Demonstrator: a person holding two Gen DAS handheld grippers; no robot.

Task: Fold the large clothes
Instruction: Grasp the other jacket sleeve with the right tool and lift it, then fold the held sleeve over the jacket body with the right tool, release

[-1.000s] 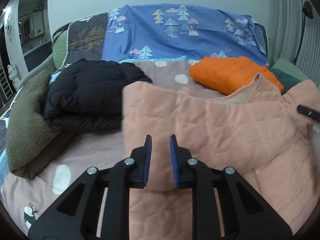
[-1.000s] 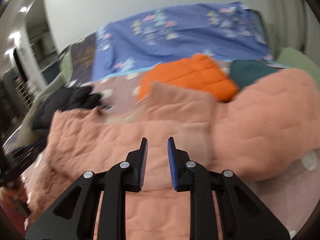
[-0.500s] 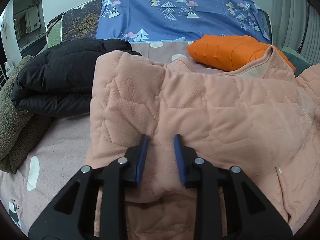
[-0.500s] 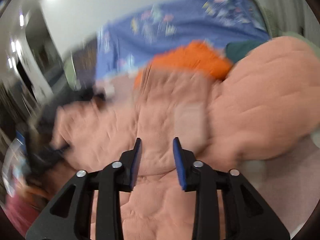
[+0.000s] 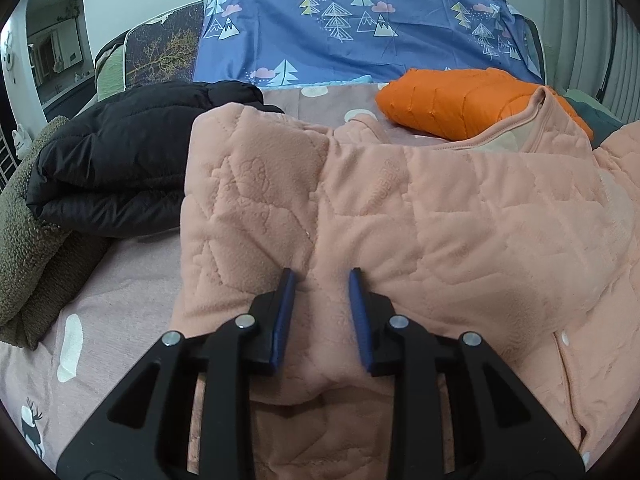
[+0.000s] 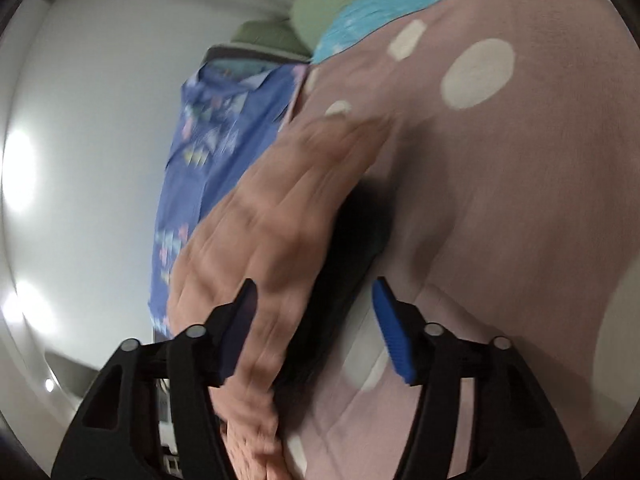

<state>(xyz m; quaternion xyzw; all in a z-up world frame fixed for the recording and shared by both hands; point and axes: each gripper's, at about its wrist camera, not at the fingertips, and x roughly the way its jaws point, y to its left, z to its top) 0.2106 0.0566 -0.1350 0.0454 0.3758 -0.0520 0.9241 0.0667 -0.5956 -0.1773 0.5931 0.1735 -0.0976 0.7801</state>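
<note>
A large quilted peach garment (image 5: 420, 208) lies spread on the bed, its left part folded over and its collar toward the orange jacket. My left gripper (image 5: 320, 280) rests low on the garment's near part, jaws slightly apart with a ridge of peach fabric between the pads; whether they pinch it is unclear. In the right wrist view, rolled sideways and blurred, my right gripper (image 6: 316, 292) is open wide around a hanging edge of the same peach garment (image 6: 272, 240), above the pink dotted bedsheet (image 6: 520, 208).
A folded black puffer jacket (image 5: 128, 160) and an olive fleece (image 5: 28, 232) lie at the left. A folded orange jacket (image 5: 460, 100) lies at the back right. A blue tree-print cover (image 5: 360, 36) lies along the headboard. Pink dotted sheet (image 5: 120, 280) shows at the near left.
The left gripper moved forward and down onto the peach garment and its jaws widened a little. The right gripper swung away, rolled sideways and opened wide at the garment's edge.
</note>
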